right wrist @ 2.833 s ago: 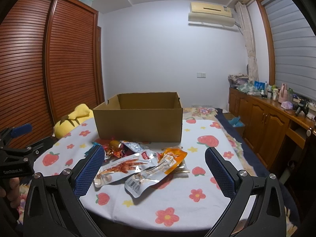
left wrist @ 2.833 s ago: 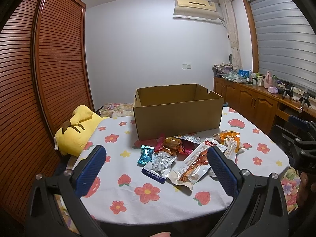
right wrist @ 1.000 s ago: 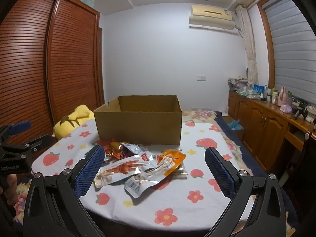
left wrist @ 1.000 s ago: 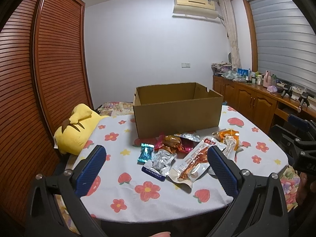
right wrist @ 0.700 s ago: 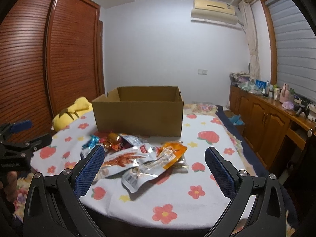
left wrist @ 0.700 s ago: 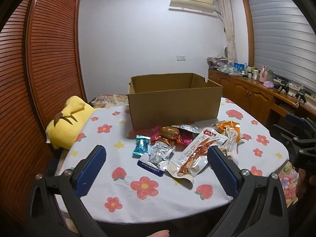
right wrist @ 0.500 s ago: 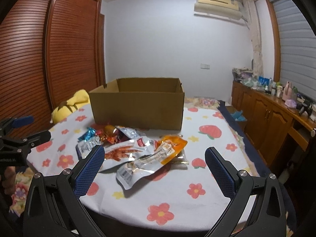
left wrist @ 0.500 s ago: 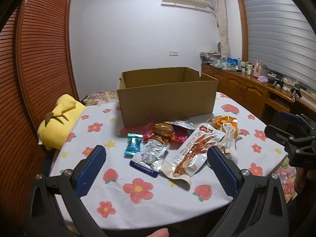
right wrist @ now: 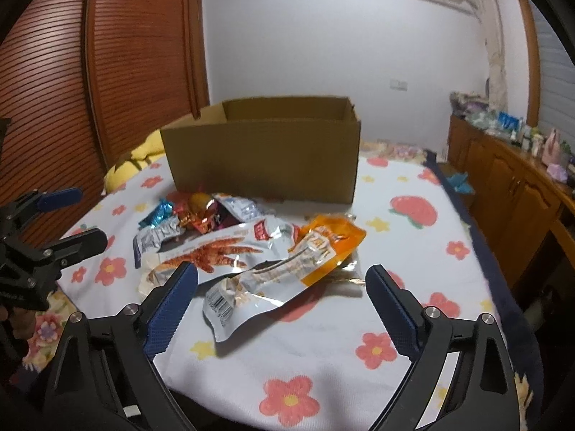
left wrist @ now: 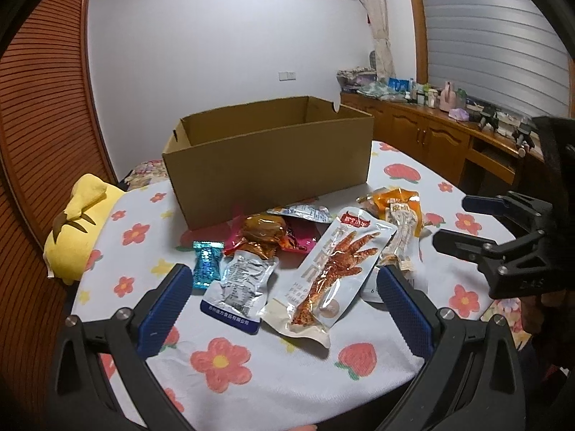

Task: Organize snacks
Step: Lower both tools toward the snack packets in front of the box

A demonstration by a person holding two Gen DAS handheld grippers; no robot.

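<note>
While the snack packets lie loose before the empty cardboard box, each hand-held gripper, left spread, right narrowing on nothing (yet), should single one out.

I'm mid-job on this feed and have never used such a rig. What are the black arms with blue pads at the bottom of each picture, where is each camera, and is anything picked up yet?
No robot here: a person holds a two-finger gripper in each hand, with a fisheye camera on each looking along its fingers. One picture is from the left gripper, the other from the right gripper; the blue strips are their finger pads. Each gripper also shows at the edge of the other's view. On the flowered tablecloth lie snack packets in front of an open cardboard box: a chicken-foot pouch, an orange pouch, a silver pouch and a blue candy. Nothing is held: the left jaws are open, and the right jaws are closing with nothing gripped.
</note>
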